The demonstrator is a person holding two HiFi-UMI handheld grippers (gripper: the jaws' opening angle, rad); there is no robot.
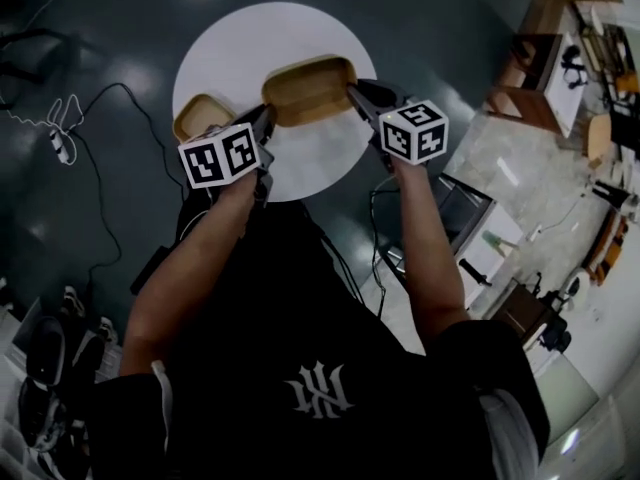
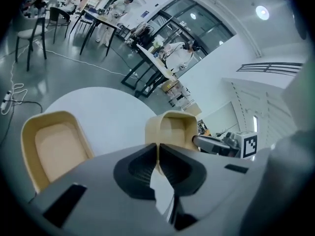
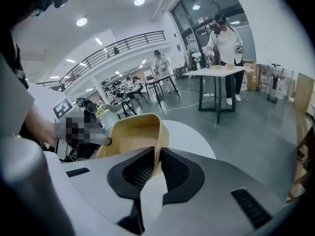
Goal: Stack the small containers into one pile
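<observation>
Right now both your grippers are clamped shut on one long container (image 1: 310, 88): your left gripper (image 1: 266, 120) bites its left rim, your right gripper (image 1: 356, 92) the opposite end. A smaller container (image 1: 203, 115) sits on the round table (image 1: 240, 38) just beside your left gripper, on its left. Past the long container, bare tabletop runs to the far edge. A power strip (image 1: 58, 144) lies on the floor (image 1: 100, 28), well left.

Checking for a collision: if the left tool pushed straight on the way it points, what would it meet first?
The larger container: the left tool clamps its near rim. Beyond it, probably the right tool on the far rim.
</observation>
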